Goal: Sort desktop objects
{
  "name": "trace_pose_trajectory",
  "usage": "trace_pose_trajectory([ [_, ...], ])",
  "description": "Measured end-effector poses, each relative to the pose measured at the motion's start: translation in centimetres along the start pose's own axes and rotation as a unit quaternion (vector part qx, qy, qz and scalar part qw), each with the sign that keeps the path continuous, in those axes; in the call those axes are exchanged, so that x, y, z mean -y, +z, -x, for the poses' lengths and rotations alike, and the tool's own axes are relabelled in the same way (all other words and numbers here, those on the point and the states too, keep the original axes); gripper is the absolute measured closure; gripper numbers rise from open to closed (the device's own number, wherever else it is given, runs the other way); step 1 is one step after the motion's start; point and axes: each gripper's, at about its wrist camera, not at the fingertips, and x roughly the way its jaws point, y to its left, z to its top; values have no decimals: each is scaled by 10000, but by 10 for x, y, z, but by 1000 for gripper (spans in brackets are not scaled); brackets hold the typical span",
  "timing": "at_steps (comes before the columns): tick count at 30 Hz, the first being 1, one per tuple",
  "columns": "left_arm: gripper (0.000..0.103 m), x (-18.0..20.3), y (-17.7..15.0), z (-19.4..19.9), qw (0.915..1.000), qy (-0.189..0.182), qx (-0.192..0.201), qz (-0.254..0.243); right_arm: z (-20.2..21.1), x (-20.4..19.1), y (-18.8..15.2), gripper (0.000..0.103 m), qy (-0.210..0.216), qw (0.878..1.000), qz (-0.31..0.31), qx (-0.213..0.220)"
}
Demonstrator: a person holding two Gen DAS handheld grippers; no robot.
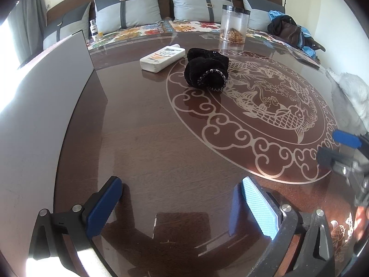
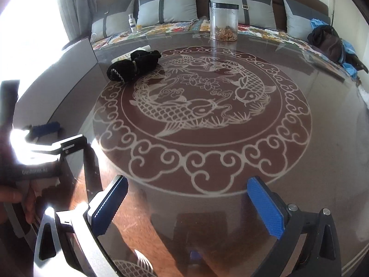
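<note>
Left wrist view: both claws (image 1: 177, 204) (image 2: 188, 204) gape, black scrunchie (image 1: 206, 72) beside white bottle (image 1: 162, 57).

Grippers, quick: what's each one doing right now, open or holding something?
Left gripper: open, holding nothing, above the table.
Right gripper: open, holding nothing.

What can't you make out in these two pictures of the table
- Tube: label print too small to read in the left view; in the right view the scrunchie hides most of it.
- Jar: contents blurred in both views.
- Right gripper: cut off by the left view's edge.
- Left gripper: washed out by glare in the right view.
</note>
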Motion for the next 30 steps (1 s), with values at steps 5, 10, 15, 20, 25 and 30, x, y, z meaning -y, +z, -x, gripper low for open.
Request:
trace_pose_trajectory([
  [5, 0, -2, -3, 2, 10000, -50, 10, -63, -47, -23, 87, 0, 523, 9981, -317, 47],
  [10, 0, -3, -3, 1, 9999, -62, 16, -82, -104, -67, 144, 0, 646, 9970, -370, -204],
  [15, 0, -3, -3, 1, 9999, -78, 20, -90, -128, -104, 152, 37, 161, 9981, 565, -162],
  [20, 0, -3, -3, 0, 9999, -79, 30, -88, -105, -80, 119, 49, 212, 9963, 838, 9],
  [25, 0, -3, -1, 0, 10000, -53, 31, -63, -55, -22, 59, 48, -75, 9959, 896, 139],
  [30, 0, -3, 2, -1, 10000, -18, 31, -13, -15, 35, 17, 47, -261, 9974, 641, 193],
])
